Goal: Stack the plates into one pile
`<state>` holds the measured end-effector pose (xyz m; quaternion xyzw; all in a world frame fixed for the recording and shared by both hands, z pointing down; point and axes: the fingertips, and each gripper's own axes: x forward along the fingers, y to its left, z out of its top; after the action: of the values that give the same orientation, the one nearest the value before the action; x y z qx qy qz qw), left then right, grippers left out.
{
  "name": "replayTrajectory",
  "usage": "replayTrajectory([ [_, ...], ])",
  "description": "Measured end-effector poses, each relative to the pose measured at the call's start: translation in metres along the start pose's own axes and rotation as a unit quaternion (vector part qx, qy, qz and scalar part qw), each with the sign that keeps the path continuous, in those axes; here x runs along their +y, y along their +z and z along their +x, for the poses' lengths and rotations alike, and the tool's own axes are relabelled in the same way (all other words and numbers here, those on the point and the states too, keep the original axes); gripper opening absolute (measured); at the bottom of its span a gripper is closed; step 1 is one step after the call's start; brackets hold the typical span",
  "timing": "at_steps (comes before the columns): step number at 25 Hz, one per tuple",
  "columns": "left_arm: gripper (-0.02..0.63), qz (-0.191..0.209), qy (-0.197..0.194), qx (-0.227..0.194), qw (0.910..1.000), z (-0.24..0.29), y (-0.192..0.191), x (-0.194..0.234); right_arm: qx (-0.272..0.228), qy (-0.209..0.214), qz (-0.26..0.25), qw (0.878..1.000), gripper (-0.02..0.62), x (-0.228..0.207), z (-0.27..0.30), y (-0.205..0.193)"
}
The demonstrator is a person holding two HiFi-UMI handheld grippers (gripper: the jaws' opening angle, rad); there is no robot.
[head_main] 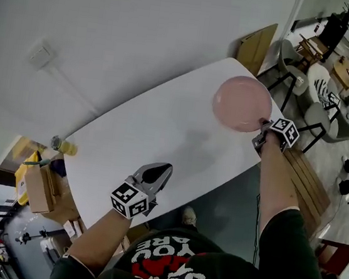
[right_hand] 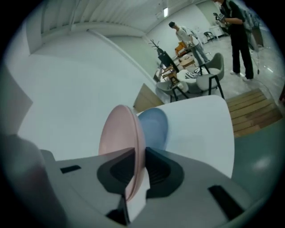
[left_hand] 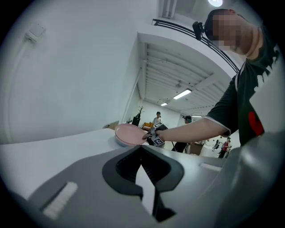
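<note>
A pink plate [head_main: 242,103] hovers over the far right end of the white table [head_main: 162,134]. My right gripper [head_main: 263,126] is shut on its near rim. In the right gripper view the pink plate [right_hand: 118,138] stands edge-on between the jaws of that gripper [right_hand: 136,164], and a blue plate [right_hand: 155,127] lies on the table just behind it. The head view hides the blue plate under the pink one. My left gripper [head_main: 158,173] hangs near the table's front edge, shut and empty. The left gripper view looks past its closed jaws [left_hand: 141,151] toward the pink plate [left_hand: 129,133].
A yellow object [head_main: 65,146] sits at the table's left end, with a cardboard box [head_main: 39,187] on the floor below. Grey chairs [head_main: 318,103] and wooden boards [head_main: 305,177] lie beyond the right end. Flat cardboard [head_main: 256,46] leans on the wall. People stand in the far room.
</note>
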<state>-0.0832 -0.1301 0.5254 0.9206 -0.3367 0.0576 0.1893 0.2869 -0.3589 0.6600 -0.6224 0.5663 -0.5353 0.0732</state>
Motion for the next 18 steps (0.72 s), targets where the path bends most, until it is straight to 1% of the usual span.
replayTrajectory([
  [4,0.008,-0.004,-0.009,0.024,0.9997,0.023,-0.017,-0.010,-0.017,-0.008,0.042,0.999,0.043,-0.028,0.011,0.022],
  [8,0.008,-0.013,0.003,0.040,0.9991,0.027,-0.026,-0.004,-0.023,-0.023,0.073,0.997,0.043,-0.049,0.028,0.030],
  [11,0.008,-0.019,0.015,0.045,0.9987,0.025,-0.030,0.005,-0.027,-0.020,0.092,0.995,0.045,-0.053,0.040,0.033],
  [13,0.008,-0.022,0.021,0.048,0.9984,0.023,-0.033,0.010,-0.037,-0.016,0.096,0.995,0.062,-0.051,0.045,0.037],
  [15,0.008,-0.024,0.025,0.048,0.9982,0.022,-0.035,0.013,-0.039,-0.017,0.078,0.996,0.081,-0.047,0.049,0.041],
  [17,0.008,-0.026,0.027,0.045,0.9983,0.022,-0.034,0.016,-0.023,-0.025,0.024,0.999,0.086,-0.041,0.050,0.039],
  [18,0.008,-0.028,0.027,0.043,0.9984,0.023,-0.033,0.017,-0.015,-0.034,-0.012,0.999,0.109,-0.038,0.050,0.037],
])
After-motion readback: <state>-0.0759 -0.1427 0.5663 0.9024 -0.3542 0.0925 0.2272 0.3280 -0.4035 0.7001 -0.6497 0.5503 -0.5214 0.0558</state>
